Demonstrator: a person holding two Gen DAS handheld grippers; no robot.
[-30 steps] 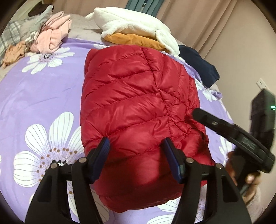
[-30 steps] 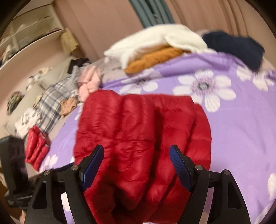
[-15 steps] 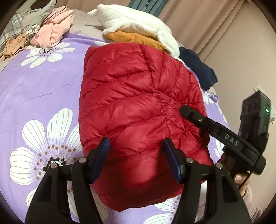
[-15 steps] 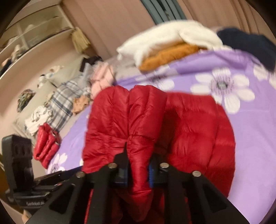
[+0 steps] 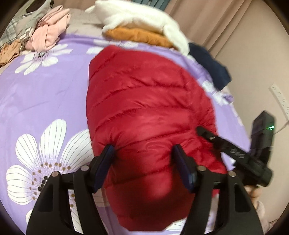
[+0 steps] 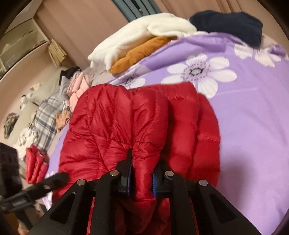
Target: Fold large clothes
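A red puffer jacket (image 5: 144, 101) lies folded into a thick bundle on the purple flowered bed sheet (image 5: 45, 94). My left gripper (image 5: 143, 150) straddles the bundle's near end. Its jaws are opening, with the jacket between them and the pads at its sides, not squeezing it. My right gripper (image 6: 142, 162) is shut on a pinched ridge of the red jacket (image 6: 112, 123) at the bundle's right edge. In the left wrist view the right gripper (image 5: 202, 131) comes in from the right with its tip in the fabric. The left gripper (image 6: 59, 176) shows blurred at the right view's lower left.
At the far end of the bed lie a white fleece (image 5: 140, 16), an orange garment (image 5: 139, 35) and a navy garment (image 5: 211, 66). Pink clothes (image 5: 48, 34) and a plaid cloth (image 6: 45, 119) lie at the far left. A small red item (image 6: 35, 162) rests by the bed's edge.
My right gripper went from wide open to shut on a fold of the red jacket and sank lower. My left gripper came down closer to the bundle and its jaws widened.
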